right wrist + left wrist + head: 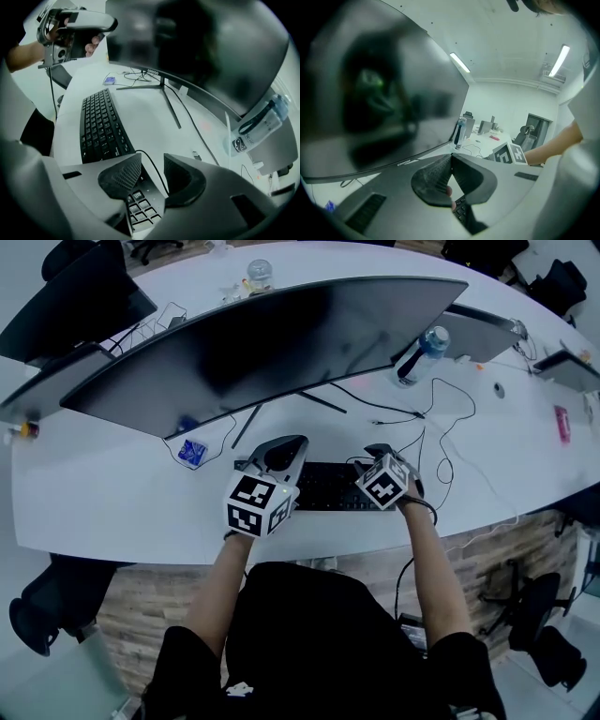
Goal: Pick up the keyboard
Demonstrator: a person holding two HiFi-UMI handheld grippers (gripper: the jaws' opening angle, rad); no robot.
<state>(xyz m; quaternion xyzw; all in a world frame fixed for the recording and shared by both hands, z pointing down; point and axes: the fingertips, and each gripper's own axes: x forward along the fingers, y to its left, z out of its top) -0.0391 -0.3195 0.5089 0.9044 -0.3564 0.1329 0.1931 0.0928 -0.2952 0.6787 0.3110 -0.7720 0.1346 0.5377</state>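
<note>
Now we hang over the keyboard [330, 487], which lies on the desk [112, 493] at six o'clock from the monitor [272, 334]. Our right gripper [152, 161] tips steeply down at its three o'clock end, jaws parted and empty with keys showing in the gap, likely to straddle that edge. Our left gripper [451, 157] sits at the nine o'clock end, jaws pressed together on nothing. It probably must open before sharing the lift.
</note>
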